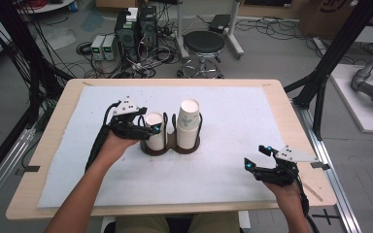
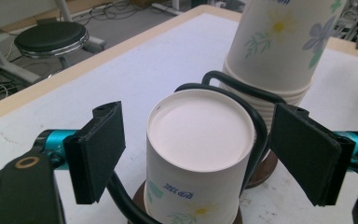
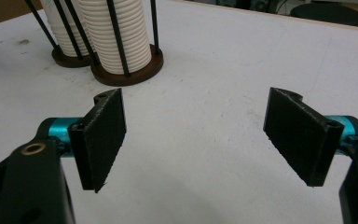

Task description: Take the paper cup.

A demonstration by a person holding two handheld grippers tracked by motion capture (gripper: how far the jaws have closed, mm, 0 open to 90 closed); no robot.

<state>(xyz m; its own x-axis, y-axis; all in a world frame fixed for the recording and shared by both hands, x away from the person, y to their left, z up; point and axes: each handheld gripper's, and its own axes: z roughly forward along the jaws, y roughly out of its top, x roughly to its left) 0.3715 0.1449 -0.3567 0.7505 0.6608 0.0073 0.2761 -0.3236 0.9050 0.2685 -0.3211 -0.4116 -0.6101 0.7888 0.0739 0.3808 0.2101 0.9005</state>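
White paper is what my left gripper (image 1: 151,127) is lined up on — the shorter stack of upside-down cups (image 2: 199,154) sits in the left bay of a dark two-bay wire holder (image 1: 171,144) near the middle of the white mat (image 1: 77,160). In the left gripper view the flat cup bottom lies straight ahead between the two black pads (image 2: 100,149), one pad off each flank, and I see a gap on both sides, so the jaws stand spread and grasp nothing. The stack's long axis runs straight up from the holder's base, and the holder's black wire loops hug it on the sides, so I judge the coming squeeze has to land on the cup wall above those wires, with the lift going up along that axis. Just beyond it, to the right in the high view, the taller stack (image 1: 188,124) with the flower print fills the second bay, the two stacks close beside each other. Far right, my right gripper (image 1: 260,158) rests on the mat near the table's front corner, jaws wide apart and empty, well apart from the holder — the left hand is clearly the nearer one for this pick
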